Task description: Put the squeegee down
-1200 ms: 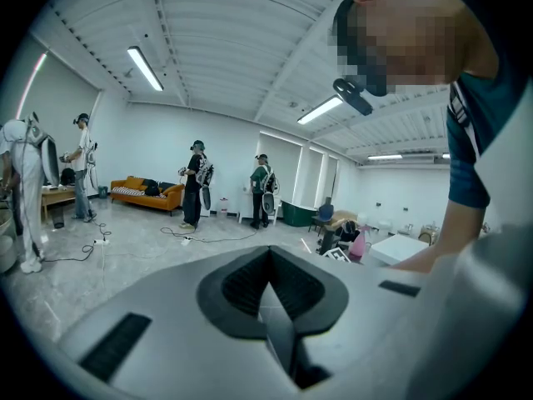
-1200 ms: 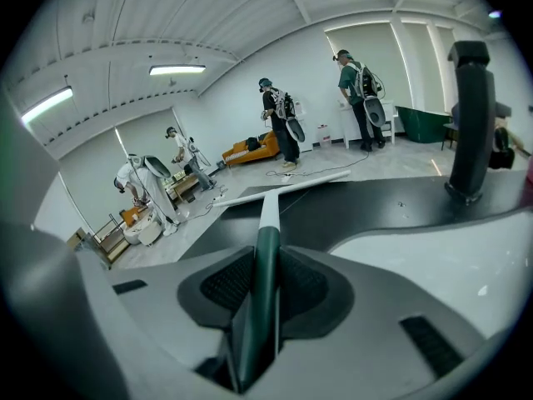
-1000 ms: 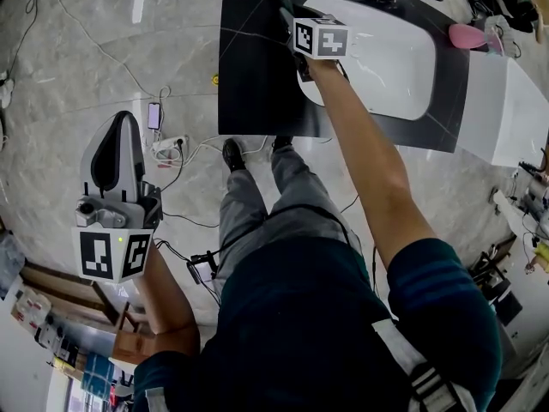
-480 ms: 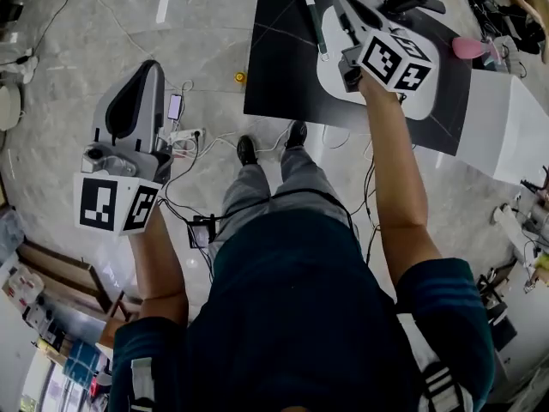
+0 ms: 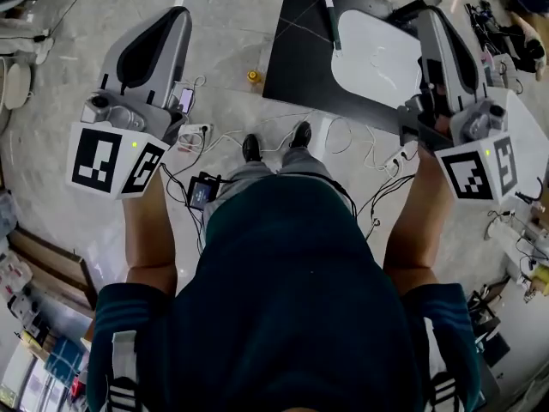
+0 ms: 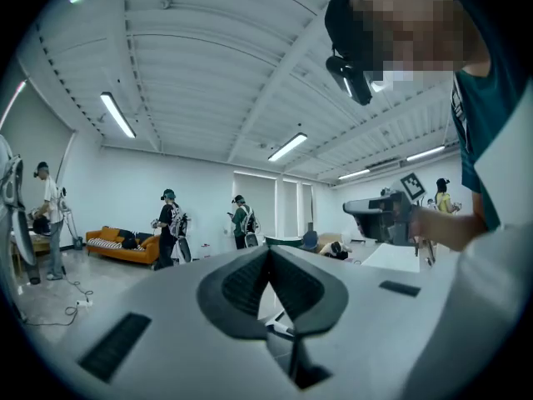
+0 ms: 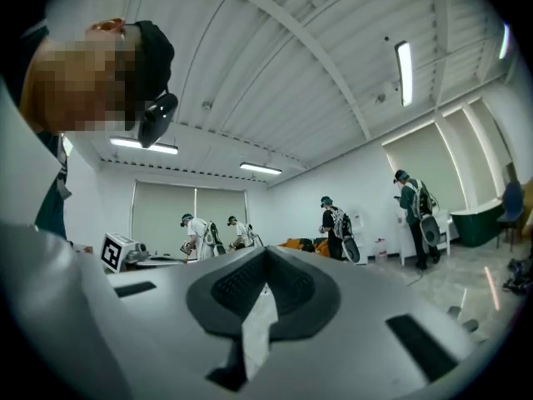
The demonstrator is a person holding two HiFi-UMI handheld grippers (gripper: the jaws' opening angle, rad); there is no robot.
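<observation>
The squeegee (image 5: 331,20) lies on the black mat (image 5: 296,58) at the top of the head view, its white blade at the far end, beside a white oval panel (image 5: 377,63). No gripper touches it. My right gripper (image 5: 431,17) is raised level at the right, above the mat's edge, jaws shut and empty; in the right gripper view (image 7: 266,255) the pads meet with nothing between them. My left gripper (image 5: 176,15) is raised level at the left over the floor, also shut and empty, as the left gripper view (image 6: 268,250) shows.
Cables and a power strip (image 5: 196,132) lie on the floor by the person's feet (image 5: 274,144), with a small yellow object (image 5: 253,77) near the mat's edge. Other people (image 6: 171,223) and an orange sofa (image 6: 117,242) stand across the room.
My right gripper let go of the squeegee, which stays on the mat, shut empty and rose towards me. The left gripper also rose.
</observation>
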